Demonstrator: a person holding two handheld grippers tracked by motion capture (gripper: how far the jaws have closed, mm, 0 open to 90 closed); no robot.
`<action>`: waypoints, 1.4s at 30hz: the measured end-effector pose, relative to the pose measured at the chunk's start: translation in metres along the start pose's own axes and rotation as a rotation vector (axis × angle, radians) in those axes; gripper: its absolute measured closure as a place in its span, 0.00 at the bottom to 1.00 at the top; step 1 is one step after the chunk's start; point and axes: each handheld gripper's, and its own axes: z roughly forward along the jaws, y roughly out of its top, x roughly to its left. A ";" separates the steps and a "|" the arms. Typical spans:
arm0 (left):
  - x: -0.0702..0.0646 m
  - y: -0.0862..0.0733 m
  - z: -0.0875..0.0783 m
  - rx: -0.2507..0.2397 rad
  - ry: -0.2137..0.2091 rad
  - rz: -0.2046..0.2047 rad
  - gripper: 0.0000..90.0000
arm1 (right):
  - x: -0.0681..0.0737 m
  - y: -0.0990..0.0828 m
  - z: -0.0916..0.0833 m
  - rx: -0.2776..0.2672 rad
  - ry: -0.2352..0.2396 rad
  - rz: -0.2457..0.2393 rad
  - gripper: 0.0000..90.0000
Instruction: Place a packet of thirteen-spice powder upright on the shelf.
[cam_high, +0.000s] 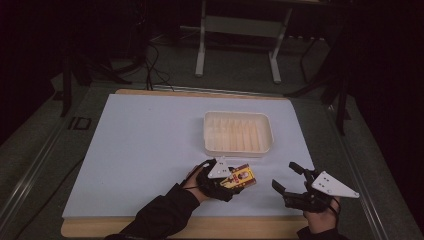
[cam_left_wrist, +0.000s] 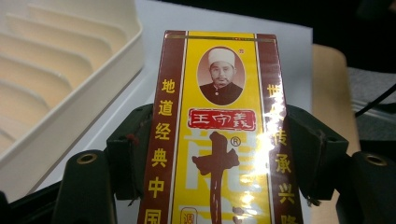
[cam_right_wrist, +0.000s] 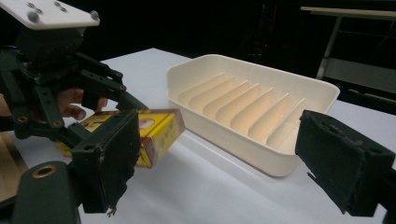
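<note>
A yellow and maroon box (cam_high: 243, 176) with a portrait and red characters is clamped by its long sides in my left gripper (cam_high: 239, 181), near the front middle of the white tabletop (cam_high: 150, 145). In the left gripper view both pads press on the box (cam_left_wrist: 219, 93), which points toward the table's far edge. The right gripper view shows the box (cam_right_wrist: 159, 128) tilted in the left gripper (cam_right_wrist: 133, 116), just short of the cream tray (cam_right_wrist: 224, 135). My right gripper (cam_high: 286, 176) hovers open at the front right, its pads (cam_right_wrist: 112, 158) wide apart with nothing between them.
The cream tray (cam_high: 238, 152) with ribbed dividers stands right of centre, just beyond both grippers; it is at the left in the left gripper view (cam_left_wrist: 70, 116). A wooden edge (cam_high: 225, 227) borders the table's front. A metal stand (cam_high: 200, 55) and cables lie on the floor behind.
</note>
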 end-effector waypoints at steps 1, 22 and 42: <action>-0.001 0.001 -0.001 -0.009 -0.004 -0.003 0.36 | 0.000 0.001 0.000 -0.004 -0.005 -0.003 0.16; -0.017 -0.001 -0.019 -0.283 0.076 -0.046 0.36 | 0.019 0.034 -0.003 -0.031 0.027 0.045 0.15; -0.028 0.000 -0.011 -0.468 0.195 -0.058 0.36 | 0.036 0.060 0.026 -0.049 0.031 0.216 0.17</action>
